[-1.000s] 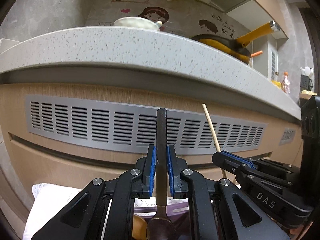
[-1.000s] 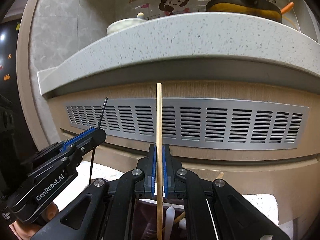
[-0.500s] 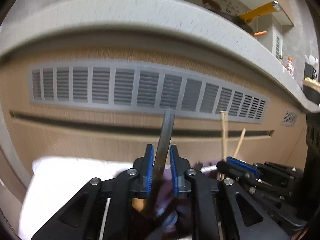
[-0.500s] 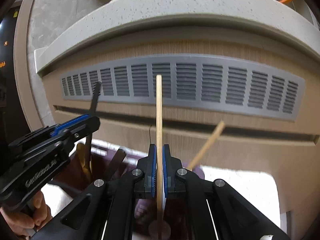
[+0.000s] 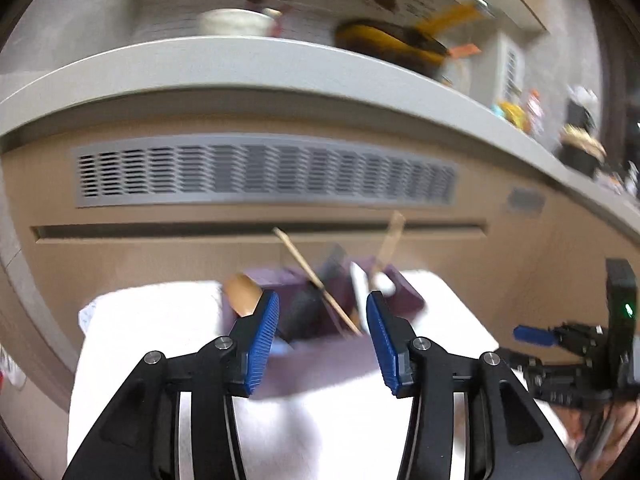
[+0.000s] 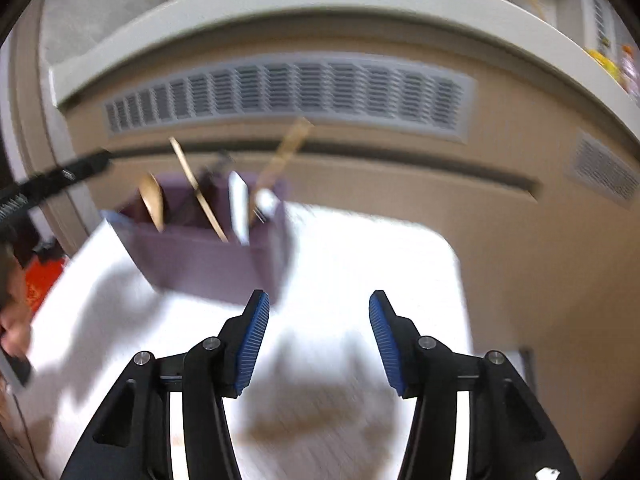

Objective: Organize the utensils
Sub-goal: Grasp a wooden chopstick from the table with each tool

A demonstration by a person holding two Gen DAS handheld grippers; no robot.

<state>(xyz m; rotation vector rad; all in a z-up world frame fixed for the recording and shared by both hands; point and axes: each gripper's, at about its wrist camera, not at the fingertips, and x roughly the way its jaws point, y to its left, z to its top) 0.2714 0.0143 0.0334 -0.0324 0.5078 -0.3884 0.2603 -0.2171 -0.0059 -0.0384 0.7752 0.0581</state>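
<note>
A purple utensil box (image 5: 320, 364) (image 6: 208, 260) stands on a white cloth (image 5: 160, 340) (image 6: 360, 264). In it stand a wooden spoon (image 5: 242, 294) (image 6: 154, 202), a wooden chopstick (image 5: 316, 280) (image 6: 198, 190), a white utensil (image 5: 358, 292) (image 6: 239, 208), a wooden stick (image 5: 390, 244) (image 6: 282, 160) and a dark metal handle (image 5: 332, 266). My left gripper (image 5: 322, 344) is open and empty just in front of the box. My right gripper (image 6: 318, 340) is open and empty, back from the box and to its right; it also shows in the left wrist view (image 5: 536, 336).
A wooden cabinet front with a grey vent grille (image 5: 264, 170) (image 6: 288, 92) rises behind the cloth under a pale counter (image 5: 240, 64). A white bowl (image 5: 236, 22) and a yellow pan (image 5: 392, 42) sit on the counter. The left gripper (image 6: 52, 184) crosses the right wrist view's left edge.
Both grippers have let go: the dark spoon and the chopstick now stand in the box. Both grippers have opened and pulled back from it.
</note>
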